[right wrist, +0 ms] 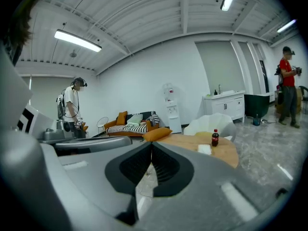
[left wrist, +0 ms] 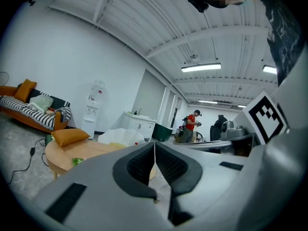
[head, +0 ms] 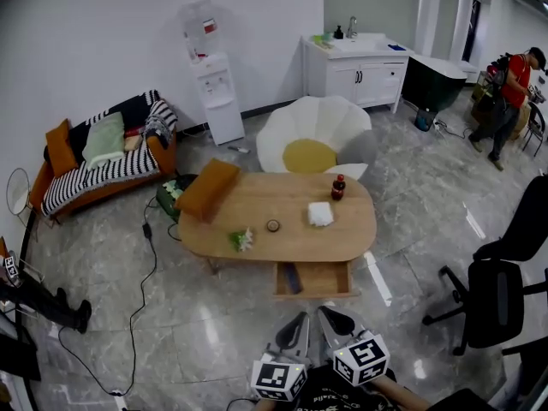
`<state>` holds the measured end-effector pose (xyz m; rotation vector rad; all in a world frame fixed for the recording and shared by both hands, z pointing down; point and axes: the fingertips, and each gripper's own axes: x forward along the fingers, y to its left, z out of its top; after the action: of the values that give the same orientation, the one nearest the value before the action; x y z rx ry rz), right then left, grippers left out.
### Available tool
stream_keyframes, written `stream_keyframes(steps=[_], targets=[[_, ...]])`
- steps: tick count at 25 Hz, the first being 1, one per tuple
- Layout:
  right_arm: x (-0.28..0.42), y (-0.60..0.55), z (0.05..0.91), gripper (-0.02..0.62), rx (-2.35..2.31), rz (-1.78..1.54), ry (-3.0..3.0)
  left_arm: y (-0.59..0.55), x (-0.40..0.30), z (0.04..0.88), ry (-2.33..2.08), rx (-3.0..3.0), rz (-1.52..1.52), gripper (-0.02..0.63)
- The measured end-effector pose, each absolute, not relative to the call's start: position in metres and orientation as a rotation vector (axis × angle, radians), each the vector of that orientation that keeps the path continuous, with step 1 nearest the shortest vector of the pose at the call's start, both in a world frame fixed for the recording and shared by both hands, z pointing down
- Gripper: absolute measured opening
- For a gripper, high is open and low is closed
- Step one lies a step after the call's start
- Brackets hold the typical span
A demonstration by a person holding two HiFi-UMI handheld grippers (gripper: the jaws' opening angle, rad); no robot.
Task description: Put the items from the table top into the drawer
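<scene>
– Pale wood, that oval counter (head: 282,195), and by my reading most of the job is still ahead. A bottle (head: 338,187), a white folded cloth (head: 320,214), a small round disc (head: 273,225) and a green-and-white sprig (head: 242,240) all sit on top.
– And the drawer (head: 324,279)?
– It's pulled out toward us from the near edge. One dark item (head: 291,277) lies in it, roughly front to back.
– Fingers?
– The left gripper (head: 300,318) is clenched on nothing, pads pressed together. The right gripper (head: 329,312) is the same, empty. They hang side by side, well short of the counter, aimed at it.
– So this is the approach?
– I'd call it that. The next move calls for closing in, spreading one pair of fingers and choosing a first item.
– The bottle?
– It's a fair candidate. It stands upright on the right half, cap up, long axis vertical, just behind the cloth. That suits a level grip round its body. The cloth lies flat, so it would want a pinch from above.
</scene>
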<state>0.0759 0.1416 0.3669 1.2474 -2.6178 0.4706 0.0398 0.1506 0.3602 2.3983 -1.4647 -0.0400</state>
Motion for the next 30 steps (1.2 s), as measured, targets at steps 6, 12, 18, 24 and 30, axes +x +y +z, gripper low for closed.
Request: stream_keyframes(steps=[6,12,18,24,30], targets=[[0.066,0.118,0.370,0.005,1.170,0.469,-2.636,0.131,0.028,0.366,-1.534,2.340,-0.023,0.014],[0.056,0.091,0.375,0.005,1.078,0.404,-2.637,0.106,0.024,0.373,-1.579,2.301,-0.003,0.014],[0.053,0.060,0.381,0.005,1.022,0.427,-2.642,0.079,0.025,0.380,-1.592,2.267,0.015,0.014],[0.045,0.028,0.390,0.005,0.979,0.463,-2.645,0.052,0.019,0.384,-1.618,2.234,0.037,0.014],[0.036,-0.002,0.394,0.005,0.895,0.460,-2.656,0.022,0.008,0.389,-1.674,2.169,0.044,0.014]])
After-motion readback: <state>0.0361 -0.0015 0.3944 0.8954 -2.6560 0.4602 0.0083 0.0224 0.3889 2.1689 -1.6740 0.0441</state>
